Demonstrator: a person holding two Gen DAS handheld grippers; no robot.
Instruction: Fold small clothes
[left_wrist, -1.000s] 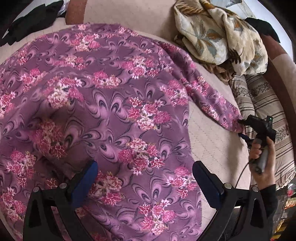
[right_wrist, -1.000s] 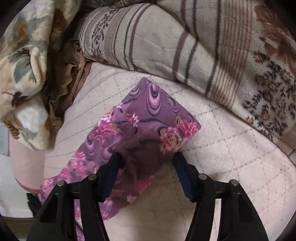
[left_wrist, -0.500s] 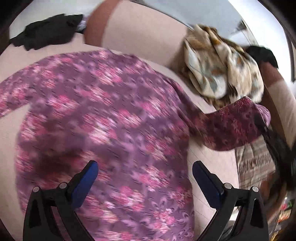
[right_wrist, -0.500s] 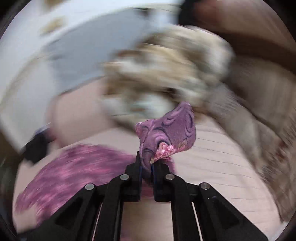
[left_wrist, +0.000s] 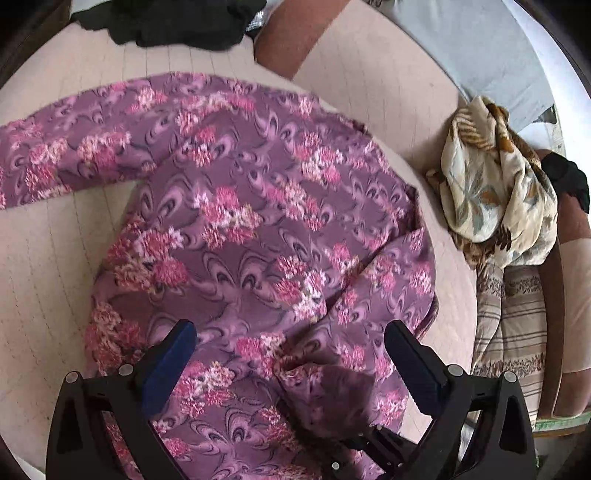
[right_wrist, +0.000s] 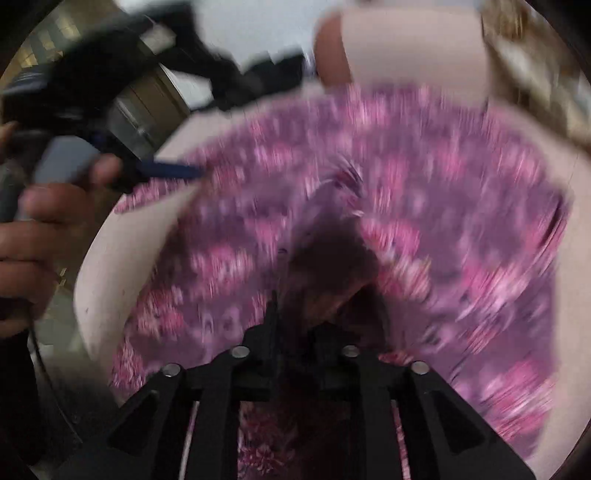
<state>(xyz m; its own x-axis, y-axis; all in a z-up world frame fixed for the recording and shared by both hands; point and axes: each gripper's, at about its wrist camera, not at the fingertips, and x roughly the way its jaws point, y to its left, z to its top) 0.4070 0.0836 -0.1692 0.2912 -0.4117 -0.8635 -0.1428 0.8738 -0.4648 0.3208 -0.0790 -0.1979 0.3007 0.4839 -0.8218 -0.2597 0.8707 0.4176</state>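
A purple garment with pink flowers (left_wrist: 255, 221) lies spread on a beige quilted cushion (left_wrist: 48, 258). Its left sleeve (left_wrist: 55, 155) stretches out to the left. Its right sleeve (left_wrist: 373, 291) is folded across the body toward me. My left gripper (left_wrist: 291, 350) is open and empty above the garment's lower part. My right gripper (right_wrist: 299, 325) is shut on the sleeve's end (right_wrist: 325, 280); this view is blurred, and the garment (right_wrist: 424, 192) fills it. The left gripper (right_wrist: 92, 122) shows there at upper left in a hand.
A cream floral blanket (left_wrist: 498, 184) is heaped at the right, above a striped cushion (left_wrist: 509, 332). Black clothes (left_wrist: 177, 22) lie at the far edge. A brown and beige backrest (left_wrist: 369, 62) runs behind.
My right gripper shut on the right sleeve's end, lifted it and carried it over the garment's body toward the left gripper. The left gripper pulled back and stayed open.
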